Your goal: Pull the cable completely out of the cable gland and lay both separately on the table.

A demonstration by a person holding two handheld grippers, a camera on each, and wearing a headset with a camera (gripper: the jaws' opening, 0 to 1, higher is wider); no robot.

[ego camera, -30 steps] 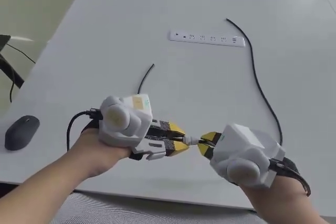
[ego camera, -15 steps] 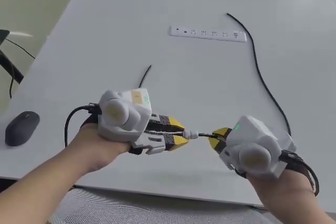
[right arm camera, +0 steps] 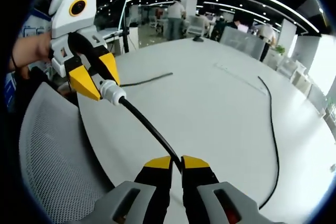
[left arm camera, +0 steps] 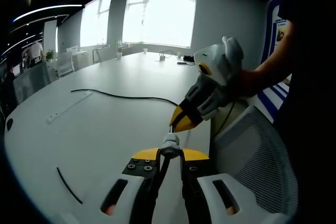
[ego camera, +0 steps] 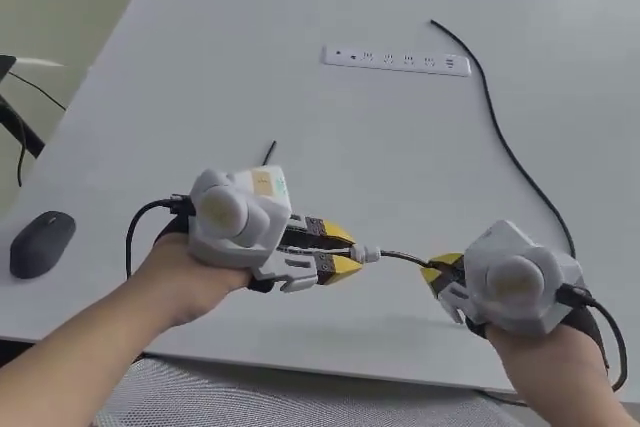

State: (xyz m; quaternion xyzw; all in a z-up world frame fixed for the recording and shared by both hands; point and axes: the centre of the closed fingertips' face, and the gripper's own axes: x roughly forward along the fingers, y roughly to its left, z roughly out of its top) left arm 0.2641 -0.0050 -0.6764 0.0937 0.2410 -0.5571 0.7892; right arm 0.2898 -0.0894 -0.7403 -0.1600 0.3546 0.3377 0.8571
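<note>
**Cable stretched between two grippers, gland not yet free**

At the far left a mouse [ego camera: 40, 243] lies on the white table [ego camera: 200, 67], well clear of the work. The left gripper [ego camera: 345, 252] is held above the near edge of the table. Its yellow-tipped jaws are clamped on the white cable gland [ego camera: 366, 255], whose nose pokes out past the tips. From that nose the black cable [ego camera: 405, 258] runs rightward in the air to the right gripper [ego camera: 440, 272], whose jaws are pinched shut on it. The right gripper view shows the cable nipped right at the tips. A short black end shows on the table behind the left gripper. It is probably the cable's tail, with more length yet to come through.

To finish the pull well, hold the left hand steady and draw the right hand straight along the gland's axis, not sideways, so the cable slides rather than kinks. If the reach runs out, regrip close to the gland. Farther right, the power strip [ego camera: 395, 60] and its cord [ego camera: 505, 147] lie well apart, leaving bare table for setting both pieces down.
</note>
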